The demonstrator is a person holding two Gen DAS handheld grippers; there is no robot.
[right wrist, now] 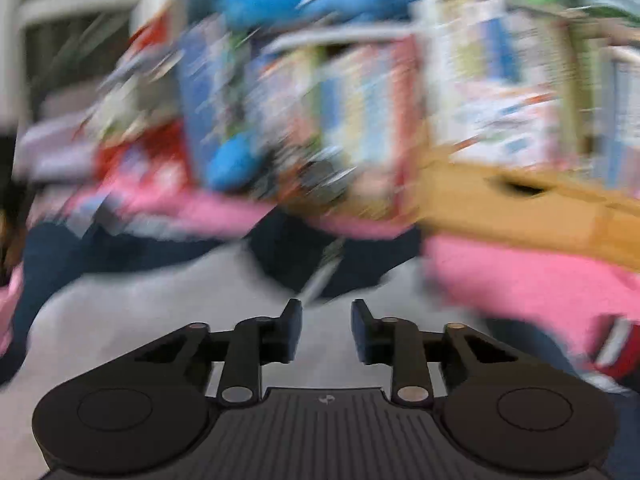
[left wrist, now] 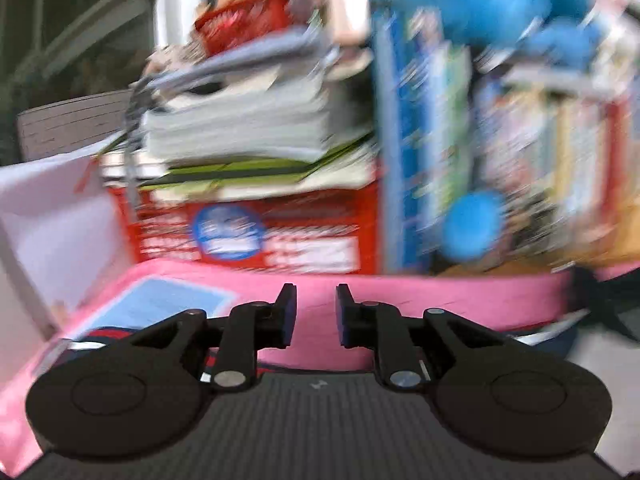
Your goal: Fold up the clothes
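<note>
Both views are motion-blurred. A garment with a grey-white body (right wrist: 160, 320) and dark navy sleeves and collar (right wrist: 296, 256) lies on a pink surface (right wrist: 540, 288). My right gripper (right wrist: 326, 320) is open and empty, just above the grey part, near the collar. My left gripper (left wrist: 316, 312) is open and empty over the pink surface (left wrist: 440, 300). An edge of the garment, navy with red and white trim (left wrist: 108, 334), shows under its left finger.
A red box (left wrist: 280, 232) with stacked papers (left wrist: 240, 128) stands behind the pink surface. Upright books (left wrist: 520, 152) and a blue plush toy (left wrist: 480, 4) fill the back right. A cardboard box (right wrist: 520, 208) lies at the right.
</note>
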